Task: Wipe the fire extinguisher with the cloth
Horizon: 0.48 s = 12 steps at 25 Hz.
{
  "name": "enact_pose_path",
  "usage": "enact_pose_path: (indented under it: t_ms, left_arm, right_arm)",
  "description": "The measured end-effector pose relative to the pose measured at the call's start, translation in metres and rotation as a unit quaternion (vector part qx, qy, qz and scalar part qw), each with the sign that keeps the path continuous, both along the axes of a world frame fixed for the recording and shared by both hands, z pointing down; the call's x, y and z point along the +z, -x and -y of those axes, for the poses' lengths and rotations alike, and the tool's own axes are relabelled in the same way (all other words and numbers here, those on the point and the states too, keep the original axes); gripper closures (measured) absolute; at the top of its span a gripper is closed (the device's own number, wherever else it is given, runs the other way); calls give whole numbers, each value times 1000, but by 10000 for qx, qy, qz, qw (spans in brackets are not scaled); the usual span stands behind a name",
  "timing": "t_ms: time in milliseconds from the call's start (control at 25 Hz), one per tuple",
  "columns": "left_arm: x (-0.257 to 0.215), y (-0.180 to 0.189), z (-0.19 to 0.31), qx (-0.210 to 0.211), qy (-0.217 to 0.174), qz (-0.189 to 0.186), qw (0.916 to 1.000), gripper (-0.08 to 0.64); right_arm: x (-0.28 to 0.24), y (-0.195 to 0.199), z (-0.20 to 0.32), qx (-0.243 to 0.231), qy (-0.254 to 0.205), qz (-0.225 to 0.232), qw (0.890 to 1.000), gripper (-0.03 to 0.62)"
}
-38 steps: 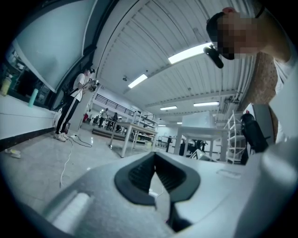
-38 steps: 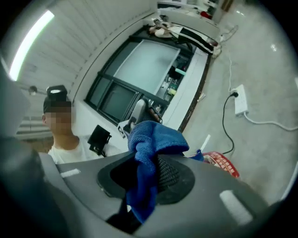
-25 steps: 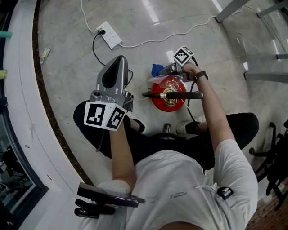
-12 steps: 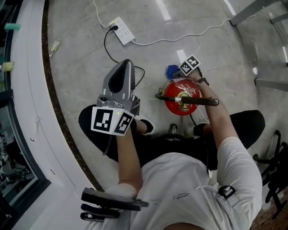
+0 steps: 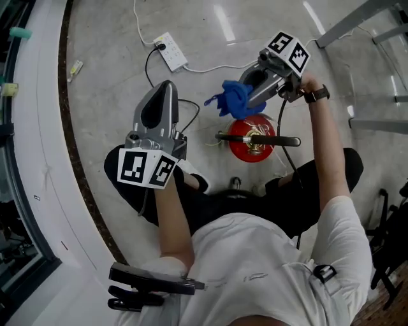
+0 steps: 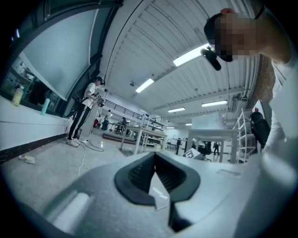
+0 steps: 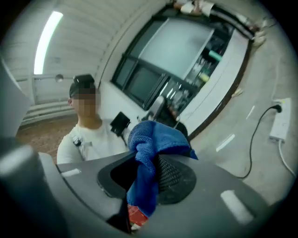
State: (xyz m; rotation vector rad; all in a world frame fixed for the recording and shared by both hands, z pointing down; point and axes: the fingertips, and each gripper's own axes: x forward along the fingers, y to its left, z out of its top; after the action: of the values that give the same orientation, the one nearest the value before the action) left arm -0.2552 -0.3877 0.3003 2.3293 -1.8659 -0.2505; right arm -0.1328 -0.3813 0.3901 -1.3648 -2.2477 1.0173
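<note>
The red fire extinguisher point(image 5: 251, 145) stands upright on the floor between the person's feet, its black handle lying across the top. My right gripper point(image 5: 247, 100) hovers above its far side, shut on a bunched blue cloth point(image 5: 232, 100) that hangs clear of the cylinder. In the right gripper view the cloth point(image 7: 153, 139) fills the jaws of the right gripper point(image 7: 146, 165), with a sliver of red extinguisher point(image 7: 135, 216) below. My left gripper point(image 5: 164, 89) is held to the extinguisher's left, apart from it. In its own view the left gripper point(image 6: 156, 174) holds nothing, its tips together.
A white power strip point(image 5: 171, 51) with white and black cables lies on the floor beyond the grippers. A curved white ledge point(image 5: 32, 159) runs along the left. Metal table legs point(image 5: 354, 19) stand at upper right, and a black chair base point(image 5: 389, 229) at right.
My right gripper has lifted the blue cloth up off the far side of the extinguisher and swung it higher. The left gripper has stayed about where it was.
</note>
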Motion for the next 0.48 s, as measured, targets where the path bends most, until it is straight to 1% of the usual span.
enact_pose_path:
  t_ms: [40,80,120,160,200,280,360,480]
  left_arm:
    - [0,1,0,-12,-1,-3,10000,559]
    - [2,2,-1,-29,7,-9,10000,558]
    - [3,4,-1,-49,24,-16,10000,560]
    - [6,5,-1,-70,48,-24,10000,559]
    - [9,7,-1,-91,76,-33,9999,558]
    - [14,9,-1,-140,137,-58,9998,560]
    - [18,12,-1,-200,197,-83,9996,560]
    - [25,14,2,-225,290,-79,9993,560]
  right_arm:
    - [-2,-3,-23,-607,-317,-132,9976,502]
    - [3,-6,-43,-1164,-556,-362,9910,502]
    - [10,-6,-57,-1623,-690,-622,9824,497]
    - [17,-4,-66,-1969,-711,-866,9740,494]
    - [23,1,-70,-2208,-641,-1068,9673,495]
    - [39,15,-71,-2418,-464,-1351,9597,495]
    - [71,29,-70,-2500,-463,-1709,9519,495]
    - [162,29,-71,-2659,-887,-2411,9291,495]
